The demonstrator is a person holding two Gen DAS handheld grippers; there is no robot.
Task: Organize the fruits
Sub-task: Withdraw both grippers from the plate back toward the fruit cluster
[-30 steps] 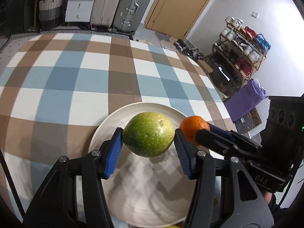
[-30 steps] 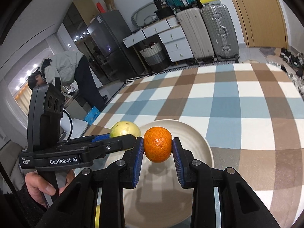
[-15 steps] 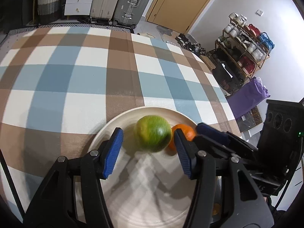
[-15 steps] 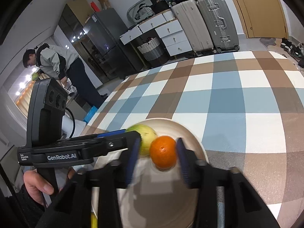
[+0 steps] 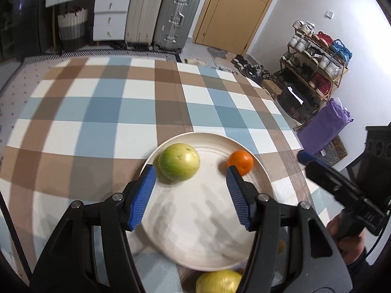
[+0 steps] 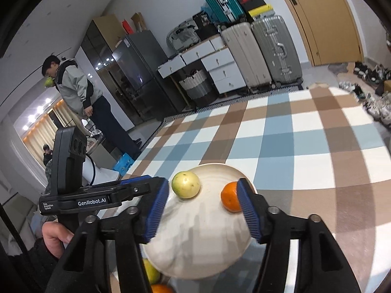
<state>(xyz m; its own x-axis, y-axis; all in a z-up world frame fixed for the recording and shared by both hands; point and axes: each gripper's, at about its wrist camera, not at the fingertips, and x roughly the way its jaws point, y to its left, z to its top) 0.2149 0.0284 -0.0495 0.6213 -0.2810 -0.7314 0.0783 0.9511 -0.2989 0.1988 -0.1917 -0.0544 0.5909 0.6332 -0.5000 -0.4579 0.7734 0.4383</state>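
Opening both my left gripper [image 5: 190,195] and right gripper [image 6: 202,210] with nothing between the jaws, I see the green fruit [image 5: 179,162] and mandarin [image 5: 240,162] resting apart on the white plate [image 5: 202,234]. Both look round, firm and prone to rolling, so I would clamp gently across the widest middle; a yellow fruit [image 5: 218,282] lies just off the plate's near rim.

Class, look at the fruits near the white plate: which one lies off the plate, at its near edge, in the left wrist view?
The yellow fruit at the bottom, off the plate. The green fruit and orange lie on it.

Both fruits released onto plate [image 5: 264,178]
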